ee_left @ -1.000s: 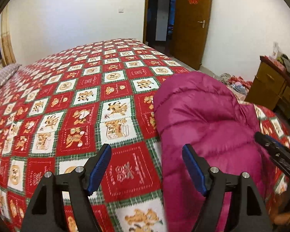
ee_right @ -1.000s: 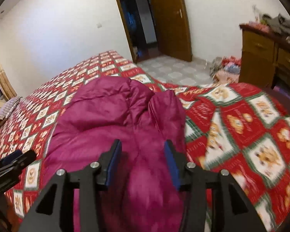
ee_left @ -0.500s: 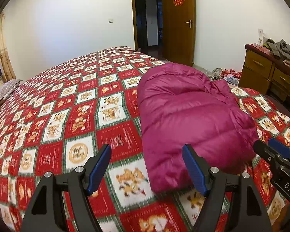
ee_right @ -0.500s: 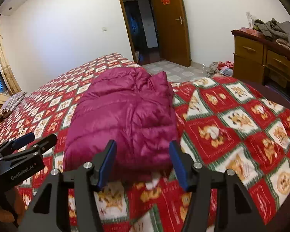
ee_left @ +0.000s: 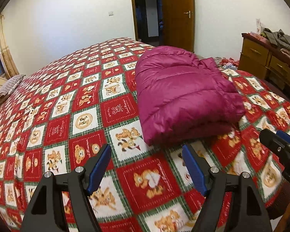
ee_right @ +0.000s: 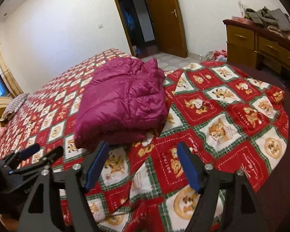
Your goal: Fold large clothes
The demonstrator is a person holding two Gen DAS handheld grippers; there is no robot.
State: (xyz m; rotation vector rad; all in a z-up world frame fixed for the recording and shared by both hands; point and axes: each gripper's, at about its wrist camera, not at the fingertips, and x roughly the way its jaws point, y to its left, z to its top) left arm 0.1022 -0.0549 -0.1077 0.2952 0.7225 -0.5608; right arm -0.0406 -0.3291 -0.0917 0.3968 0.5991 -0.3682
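Observation:
A magenta down jacket (ee_left: 183, 94) lies folded into a thick stack on the bed, also in the right wrist view (ee_right: 123, 100). My left gripper (ee_left: 147, 166) is open and empty, held above the quilt short of the jacket's near edge. My right gripper (ee_right: 143, 164) is open and empty, also back from the jacket's near edge. The right gripper shows at the right edge of the left wrist view (ee_left: 280, 147); the left gripper shows at the lower left of the right wrist view (ee_right: 32, 158).
A red, white and green patterned quilt (ee_left: 58, 116) covers the bed. A wooden dresser (ee_right: 261, 46) with piled clothes stands at the right. A striped pillow (ee_left: 7, 89) lies far left. A brown door (ee_left: 176, 15) stands open at the back.
Both grippers have drawn back and up from the jacket, which now lies whole ahead of them. The right gripper's jaws have opened wider.

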